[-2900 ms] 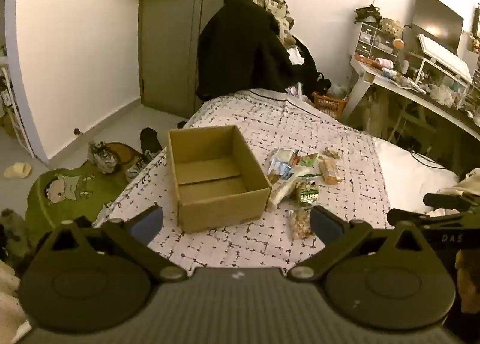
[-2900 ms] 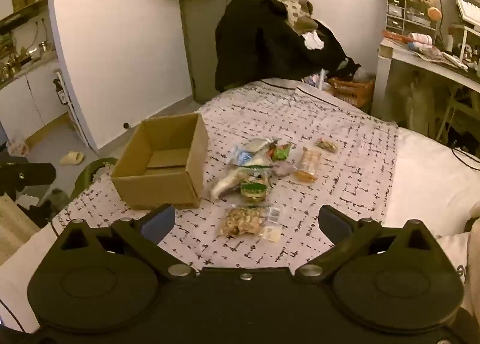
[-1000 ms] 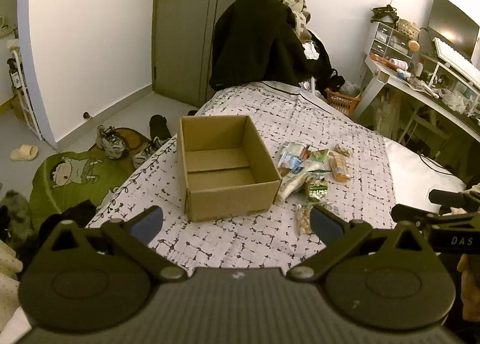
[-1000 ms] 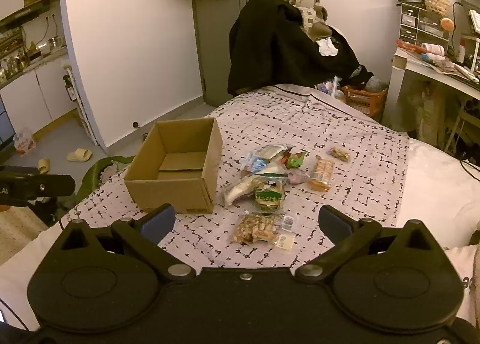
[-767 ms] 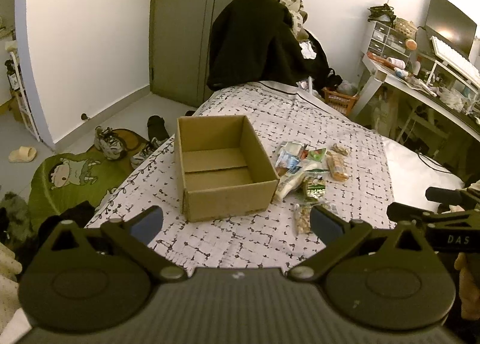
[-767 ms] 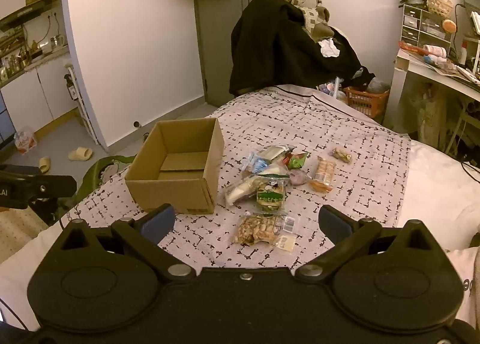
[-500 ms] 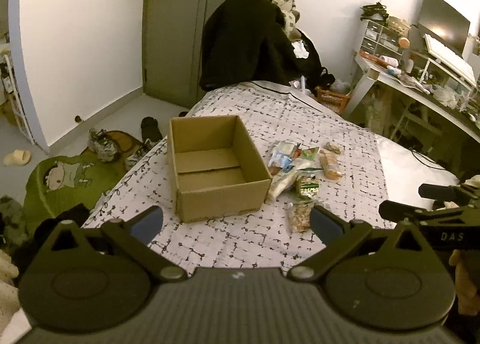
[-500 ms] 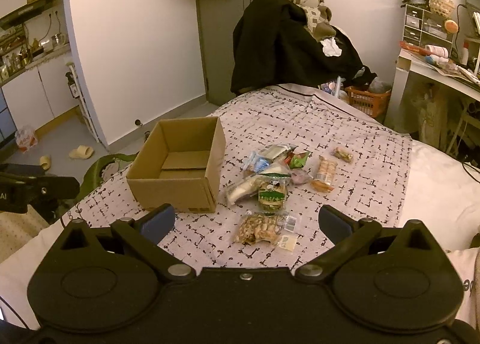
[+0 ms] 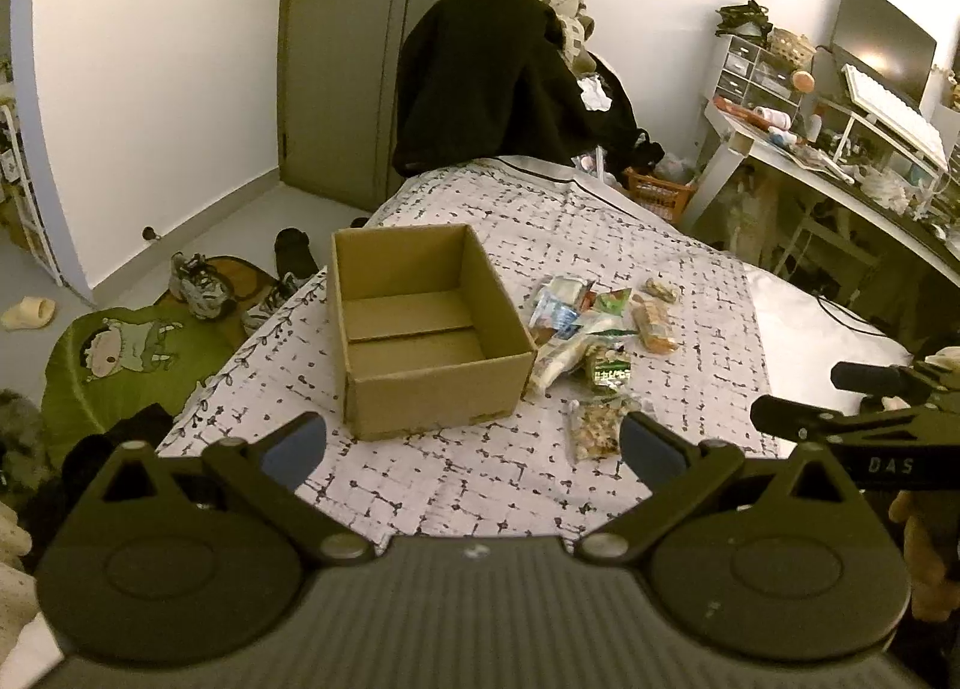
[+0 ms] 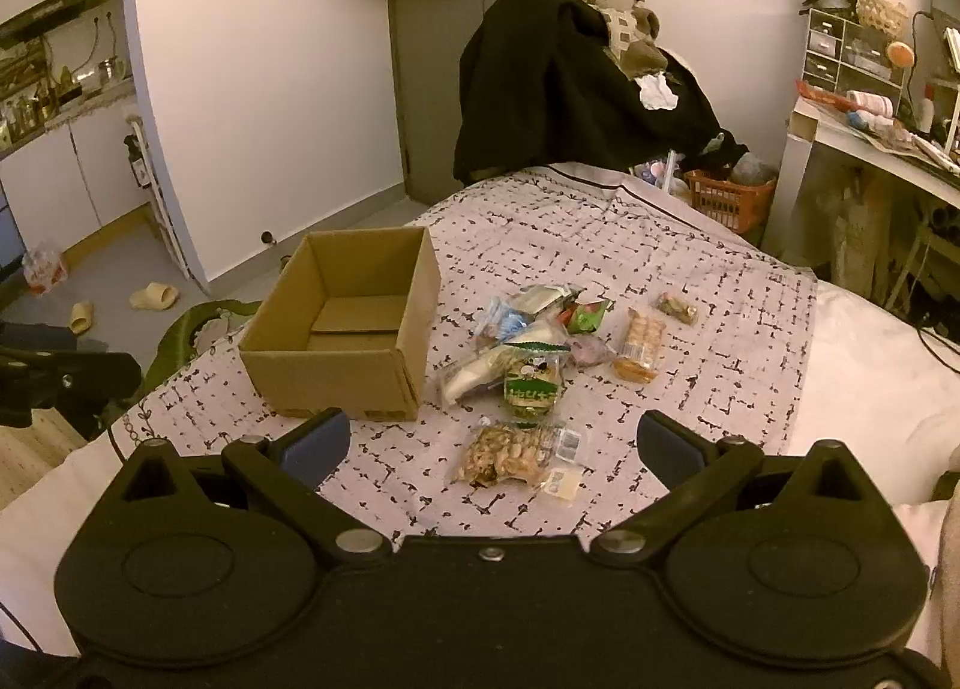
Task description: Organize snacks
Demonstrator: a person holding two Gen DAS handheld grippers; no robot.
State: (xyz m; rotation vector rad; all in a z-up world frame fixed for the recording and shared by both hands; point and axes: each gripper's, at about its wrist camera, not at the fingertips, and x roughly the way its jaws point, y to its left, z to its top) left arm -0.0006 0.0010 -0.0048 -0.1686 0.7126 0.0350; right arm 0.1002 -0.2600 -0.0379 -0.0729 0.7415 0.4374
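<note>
Bedroom setting: a bed covered by a patterned spread is shown, with a door and a coat-draped chair beyond its far end and a cluttered desk off its right side. An open cardboard box is set near the left edge of the bed; its interior is seen to be bare. The snacks are gathered in a loose cluster just beside the box's right wall, toward the middle of the bed, and a packet of nuts lies apart from the cluster, nearest the near edge. No snack has been placed in the box, so the task is judged to be at its start, with every packet left to be moved. The left gripper and the right gripper are both held spread wide and unladen above the near edge, well apart from box and snacks. Ample bare spread is left between the grippers and the packets and beyond the cluster toward the far end. The box's left wall stands close to the bed's left edge, so little margin is judged to remain there.
</note>
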